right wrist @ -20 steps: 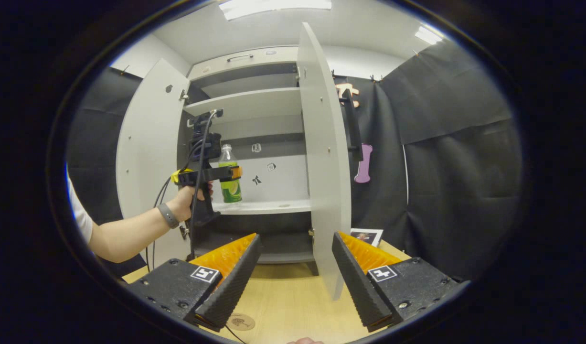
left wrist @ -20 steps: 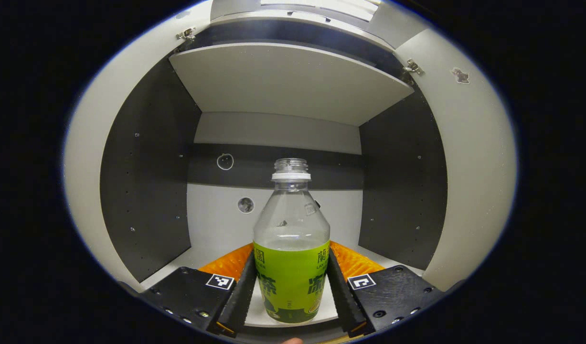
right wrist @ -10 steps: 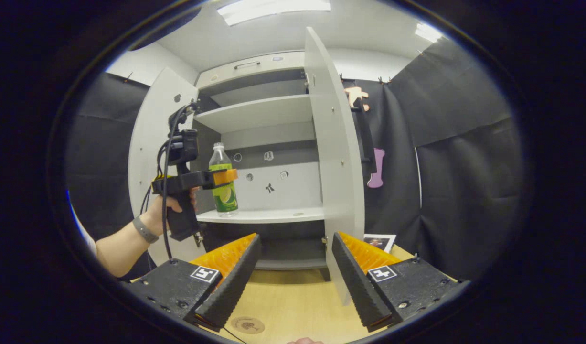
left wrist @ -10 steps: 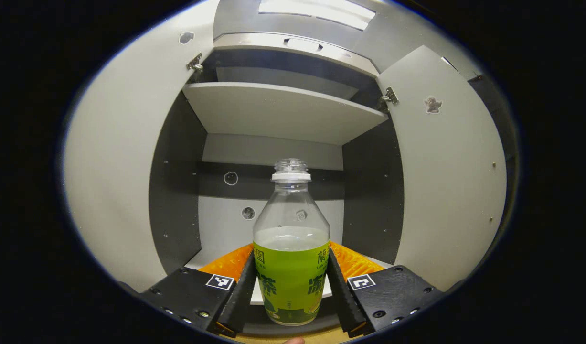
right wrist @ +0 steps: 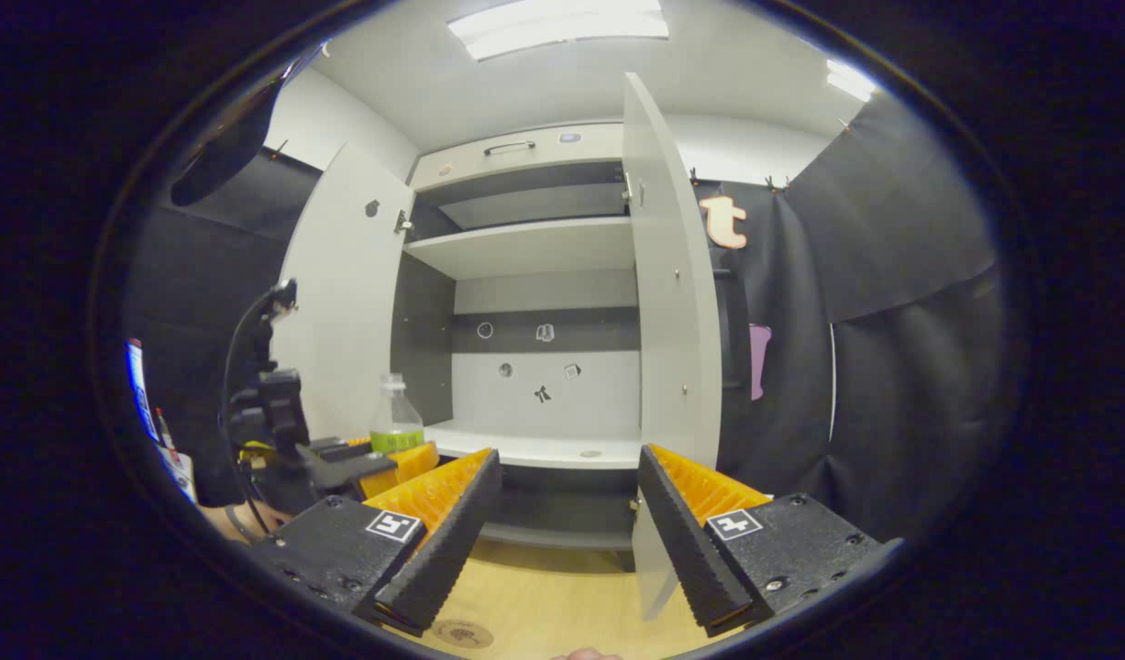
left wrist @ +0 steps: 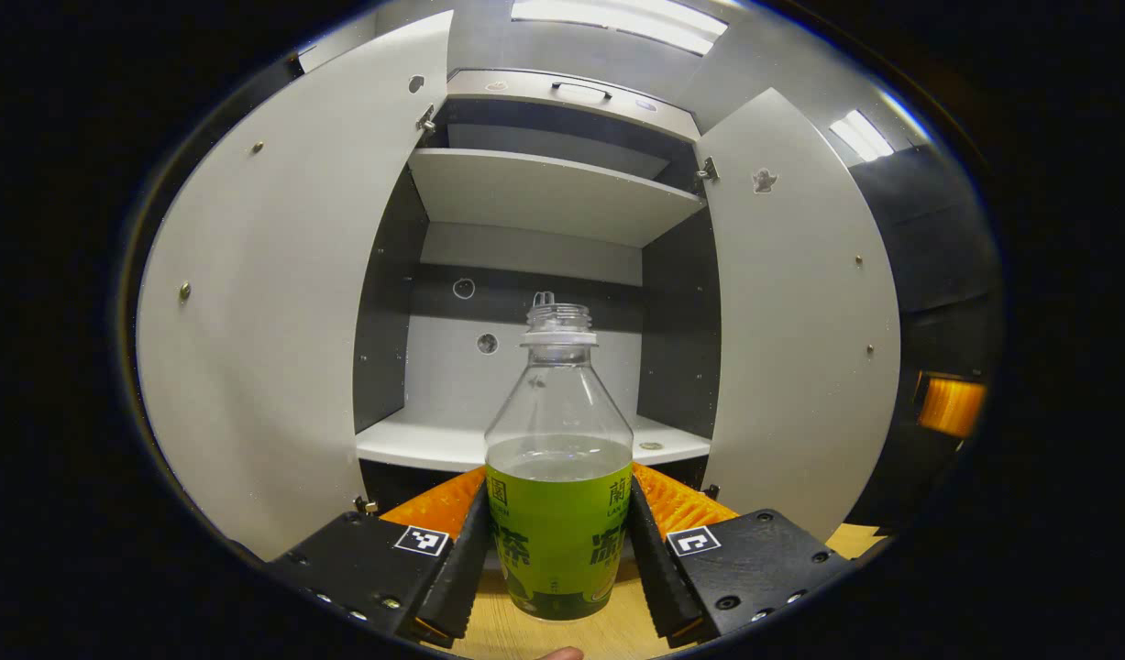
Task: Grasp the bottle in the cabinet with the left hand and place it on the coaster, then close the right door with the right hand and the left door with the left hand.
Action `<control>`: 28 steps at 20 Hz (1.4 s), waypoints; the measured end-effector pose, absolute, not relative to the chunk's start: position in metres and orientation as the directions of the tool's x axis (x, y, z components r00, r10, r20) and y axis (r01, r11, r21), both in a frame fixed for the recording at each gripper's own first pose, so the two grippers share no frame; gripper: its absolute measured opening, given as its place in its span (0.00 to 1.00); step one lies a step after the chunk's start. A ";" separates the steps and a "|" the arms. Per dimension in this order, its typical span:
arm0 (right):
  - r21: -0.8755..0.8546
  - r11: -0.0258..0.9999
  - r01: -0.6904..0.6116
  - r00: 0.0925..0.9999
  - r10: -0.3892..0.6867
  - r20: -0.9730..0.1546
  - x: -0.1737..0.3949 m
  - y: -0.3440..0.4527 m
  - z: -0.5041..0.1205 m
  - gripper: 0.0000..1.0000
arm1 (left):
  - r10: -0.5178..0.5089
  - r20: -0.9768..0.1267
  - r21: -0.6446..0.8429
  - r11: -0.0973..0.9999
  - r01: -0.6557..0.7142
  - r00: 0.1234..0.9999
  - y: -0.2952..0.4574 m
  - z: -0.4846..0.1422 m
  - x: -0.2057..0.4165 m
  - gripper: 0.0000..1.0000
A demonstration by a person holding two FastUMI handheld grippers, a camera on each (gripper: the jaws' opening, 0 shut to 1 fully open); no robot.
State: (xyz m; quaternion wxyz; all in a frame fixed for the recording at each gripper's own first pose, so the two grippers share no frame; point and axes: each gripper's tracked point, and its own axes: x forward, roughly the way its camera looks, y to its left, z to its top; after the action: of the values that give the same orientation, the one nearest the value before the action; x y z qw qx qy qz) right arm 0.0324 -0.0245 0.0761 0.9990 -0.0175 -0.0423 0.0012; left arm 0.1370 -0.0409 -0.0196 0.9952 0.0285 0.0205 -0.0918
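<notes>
Our left gripper (left wrist: 559, 550) clamps the upright bottle (left wrist: 559, 477) at lower centre. In the right gripper view, the coaster (right wrist: 462, 632) lies at the bottom edge, below and right of the bottle; our right gripper (right wrist: 562, 527) hangs agape, empty.

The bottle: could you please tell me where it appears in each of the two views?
Left gripper view: the bottle stands low at centre, clamped between the left gripper fingers.
Right gripper view: the bottle is low on the left, before the left door.
Shared landmark: the open cabinet's middle shelf.
</notes>
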 end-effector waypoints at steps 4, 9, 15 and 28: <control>-0.047 0.999 -0.001 0.996 0.006 0.089 0.028 -0.020 0.074 0.98 | -0.136 -0.083 0.069 0.987 0.142 0.987 -0.041 -0.083 0.104 0.71; -0.064 0.998 -0.021 1.000 0.020 -0.014 0.025 -0.010 0.045 0.98 | -0.034 -0.098 0.084 0.996 0.042 0.995 -0.039 -0.165 0.059 0.71; -0.084 0.996 -0.011 0.996 0.003 -0.095 0.023 -0.010 0.033 0.98 | -0.017 -0.147 0.089 0.996 0.030 0.989 -0.053 -0.230 0.033 0.75; -0.046 0.999 -0.014 0.987 0.006 -0.161 0.028 -0.011 0.021 0.99 | -0.047 -0.113 0.081 0.995 0.056 0.992 -0.060 -0.243 0.028 0.78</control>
State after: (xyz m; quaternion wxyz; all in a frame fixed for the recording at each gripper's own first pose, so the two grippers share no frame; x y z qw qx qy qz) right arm 0.0276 -0.0105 0.0215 0.9964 -0.0234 0.0808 0.0051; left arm 0.0283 -0.0596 -0.2431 0.9972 0.0418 0.0558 -0.0257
